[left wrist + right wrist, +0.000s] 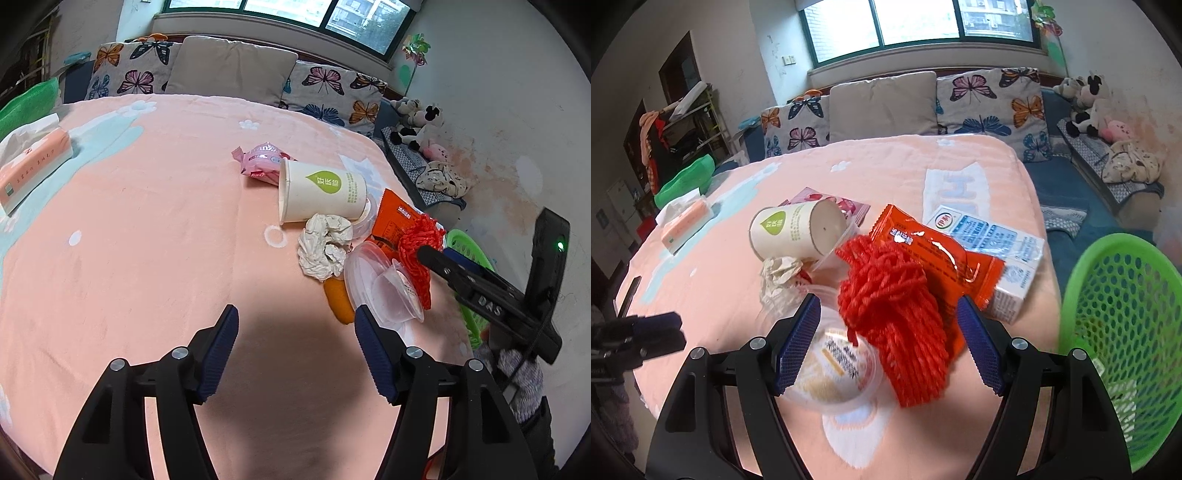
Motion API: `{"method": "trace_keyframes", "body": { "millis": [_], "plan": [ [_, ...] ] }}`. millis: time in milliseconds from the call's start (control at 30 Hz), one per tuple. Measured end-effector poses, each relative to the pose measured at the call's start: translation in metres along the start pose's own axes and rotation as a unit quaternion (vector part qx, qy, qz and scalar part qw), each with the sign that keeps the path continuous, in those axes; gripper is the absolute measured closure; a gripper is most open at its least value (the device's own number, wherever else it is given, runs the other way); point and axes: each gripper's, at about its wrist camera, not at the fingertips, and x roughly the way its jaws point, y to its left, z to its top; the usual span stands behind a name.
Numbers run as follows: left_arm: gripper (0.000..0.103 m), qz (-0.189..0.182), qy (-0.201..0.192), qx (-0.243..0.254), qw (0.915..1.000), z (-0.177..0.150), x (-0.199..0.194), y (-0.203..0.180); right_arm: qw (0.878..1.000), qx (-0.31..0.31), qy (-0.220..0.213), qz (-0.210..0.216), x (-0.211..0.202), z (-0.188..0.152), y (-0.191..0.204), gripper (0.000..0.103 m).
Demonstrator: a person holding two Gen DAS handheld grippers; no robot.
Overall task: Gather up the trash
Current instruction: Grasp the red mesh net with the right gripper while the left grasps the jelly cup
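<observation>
Clear plastic cup [834,369] nearest, upright; green basket [1126,332] contents unclear.

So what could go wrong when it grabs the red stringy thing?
The red mesh net lies over the clear plastic cup and orange wrapper, so the open right gripper might drag those along. The green basket sits beyond the table edge, so loose pieces could fall past it.
</observation>
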Motion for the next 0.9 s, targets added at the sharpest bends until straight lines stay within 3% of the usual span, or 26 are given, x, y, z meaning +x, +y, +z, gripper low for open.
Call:
{"method": "trace_keyframes", "body": {
  "millis": [133, 333, 567, 767, 900],
  "plan": [
    [0.035, 0.000, 0.001, 0.001, 1.0000, -0.001, 0.001, 0.001, 1.000, -0.008, 0.007, -0.004, 0.012, 0.003, 0.001, 0.027],
    [0.027, 0.003, -0.001, 0.006, 1.0000, -0.002, 0.001, 0.001, 1.000, -0.004, 0.014, -0.006, 0.020, 0.002, -0.002, 0.043],
    [0.027, 0.006, -0.006, 0.033, 0.9994, -0.003, 0.002, -0.010, 1.000, 0.003, 0.001, -0.008, 0.002, 0.000, -0.007, 0.050],
    [0.026, 0.006, -0.018, 0.080, 0.9966, -0.006, 0.001, -0.030, 1.000, 0.012, -0.019, -0.015, -0.029, -0.006, -0.014, 0.050],
    [0.019, 0.008, -0.033, 0.142, 0.9893, -0.010, 0.001, -0.057, 0.999, 0.017, -0.031, -0.022, -0.049, -0.013, -0.019, 0.050]
  ]
}}
